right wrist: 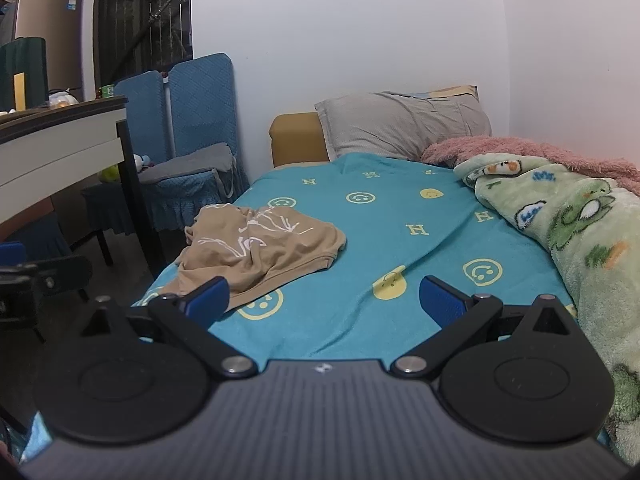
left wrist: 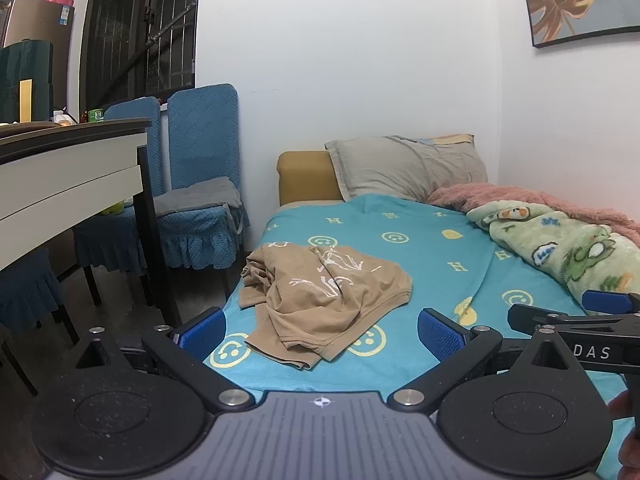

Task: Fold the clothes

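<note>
From left to right we note a white table with dark legs (left wrist: 68,176), blue quilted chairs (left wrist: 200,184), then the crumpled tan cotton T-shirt with white line print (left wrist: 324,300) lying near the left edge of the turquoise smiley-print bedsheet (left wrist: 432,248), its long axis running roughly from near-left to far-right. The shirt sits straight ahead of the left gripper (left wrist: 320,330) and ahead-left of the right gripper (right wrist: 324,298), so we judge the left hand nearer. Both grippers have jaws spread wide and hold nothing, touching no cloth.
</note>
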